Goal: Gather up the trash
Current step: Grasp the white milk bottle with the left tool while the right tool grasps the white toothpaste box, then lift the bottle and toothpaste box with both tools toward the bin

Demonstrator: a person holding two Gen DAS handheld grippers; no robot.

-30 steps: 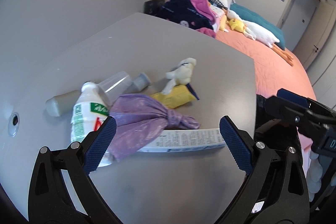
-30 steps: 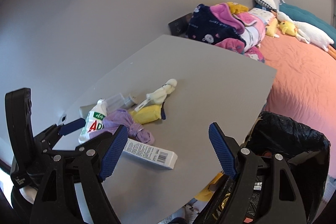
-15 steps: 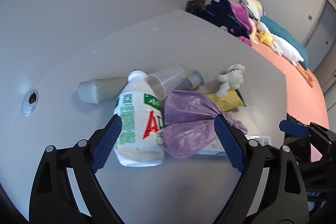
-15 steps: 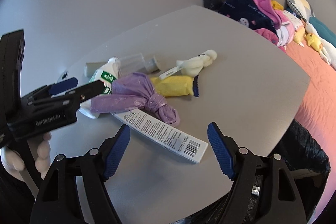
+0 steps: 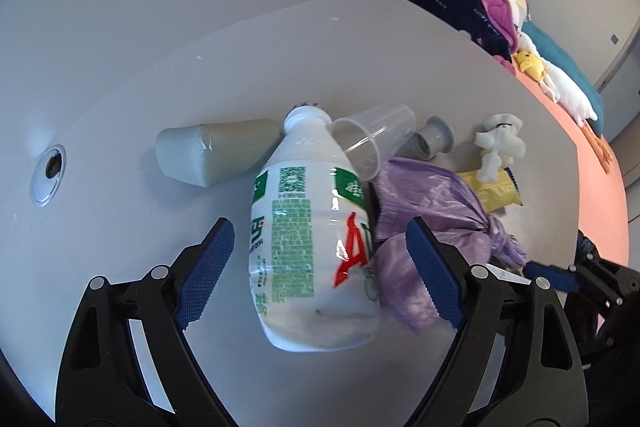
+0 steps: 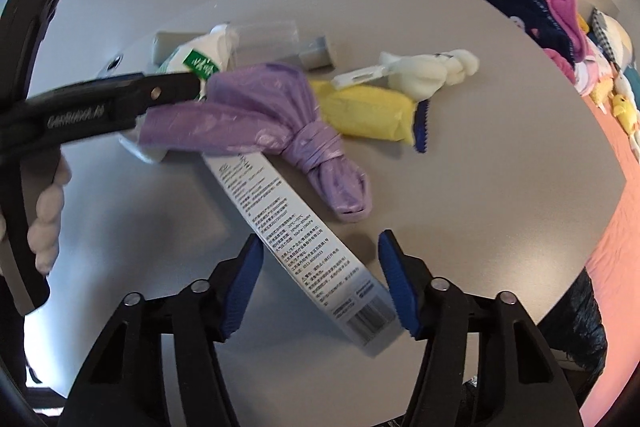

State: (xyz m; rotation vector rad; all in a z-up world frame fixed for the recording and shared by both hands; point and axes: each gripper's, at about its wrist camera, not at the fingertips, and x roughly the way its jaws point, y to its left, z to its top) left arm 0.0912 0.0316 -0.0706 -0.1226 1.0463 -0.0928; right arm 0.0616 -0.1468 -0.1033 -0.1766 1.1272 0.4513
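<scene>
A pile of trash lies on the grey table [image 5: 120, 99]. My left gripper [image 5: 318, 271] is open, its fingers on either side of a lying white bottle [image 5: 312, 251] with a green and red label. Beside it lie a knotted purple bag [image 5: 432, 211], a clear cup [image 5: 372, 139], a yellow wrapper [image 5: 492, 191] and a white wad [image 5: 500, 143]. My right gripper [image 6: 320, 283] is open around the near end of a long white box [image 6: 304, 239]. The purple bag [image 6: 280, 115] lies over the box's far end. The left gripper's arm [image 6: 96, 111] crosses the right wrist view.
A grey tube [image 5: 208, 151] lies behind the bottle, a cable hole [image 5: 48, 171] at the table's left. A black bin bag [image 6: 580, 327] hangs at the table's right edge. An orange bed [image 5: 592, 147] with clothes [image 5: 468, 7] and plush toys lies beyond.
Both grippers moved forward and down to the pile. The left now straddles the bottle, the right straddles the box end. Both stay open.
</scene>
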